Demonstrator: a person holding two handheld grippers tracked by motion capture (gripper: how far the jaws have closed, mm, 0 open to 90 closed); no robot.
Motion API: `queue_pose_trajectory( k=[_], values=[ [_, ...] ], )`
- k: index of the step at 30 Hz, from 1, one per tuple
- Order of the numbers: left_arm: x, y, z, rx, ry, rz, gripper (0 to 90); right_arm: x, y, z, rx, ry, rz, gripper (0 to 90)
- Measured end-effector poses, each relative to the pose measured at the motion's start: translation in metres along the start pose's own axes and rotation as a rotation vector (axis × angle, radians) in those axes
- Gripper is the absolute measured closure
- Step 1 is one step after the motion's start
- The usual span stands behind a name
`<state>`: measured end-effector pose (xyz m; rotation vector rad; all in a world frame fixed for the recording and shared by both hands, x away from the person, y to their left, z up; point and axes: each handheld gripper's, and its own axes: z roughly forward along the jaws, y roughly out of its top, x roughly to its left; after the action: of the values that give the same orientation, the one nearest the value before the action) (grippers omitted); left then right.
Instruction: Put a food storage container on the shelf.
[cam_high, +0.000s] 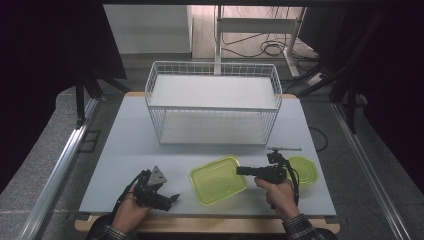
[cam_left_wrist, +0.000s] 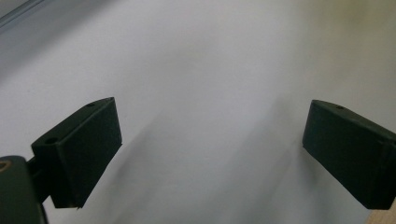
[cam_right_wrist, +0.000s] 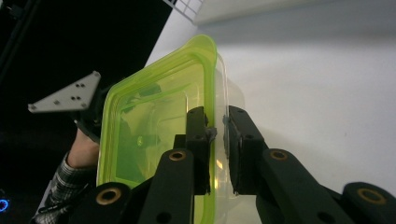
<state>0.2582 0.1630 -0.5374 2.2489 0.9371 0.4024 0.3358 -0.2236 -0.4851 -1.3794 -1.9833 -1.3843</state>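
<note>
right gripper (cam_right_wrist: 218, 128): jaws clamping on the rim of the green-lidded box (cam_high: 218, 179)
box: sitting at the bench (cam_high: 125, 150) front, middle
left gripper (cam_left_wrist: 210, 154): jaws gaping apart, hovering over bare bench
round tub (cam_high: 305, 170): lying just beside the right hand

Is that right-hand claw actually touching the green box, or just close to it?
Touching. In the right gripper view, the right gripper has its jaws closed on the rim of the green box, one pad on each side, with no gap.
</note>
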Motion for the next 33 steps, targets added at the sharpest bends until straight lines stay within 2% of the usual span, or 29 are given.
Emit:
queue_pose_trajectory(
  k=[3,8,16,25,33],
  values=[
    [0.0,0.0,0.0,0.002,-0.001,0.002,4.6,0.002,0.005,-0.002,-0.009,-0.001,-0.008,79.9],
    [-0.001,0.0,0.001,0.008,-0.004,0.007,4.6,0.012,0.02,-0.007,-0.04,-0.019,-0.052,79.9],
    [-0.001,0.0,0.001,0.007,-0.003,0.006,4.6,0.023,0.038,-0.011,-0.069,-0.008,-0.086,79.9],
    [0.0,0.0,0.001,0.002,0.001,0.002,4.3,0.033,0.057,-0.017,-0.098,0.002,-0.095,79.9],
    [0.0,0.0,0.001,0.001,0.0,0.003,4.3,0.045,0.08,-0.03,-0.149,0.018,-0.106,79.9]
  ],
)
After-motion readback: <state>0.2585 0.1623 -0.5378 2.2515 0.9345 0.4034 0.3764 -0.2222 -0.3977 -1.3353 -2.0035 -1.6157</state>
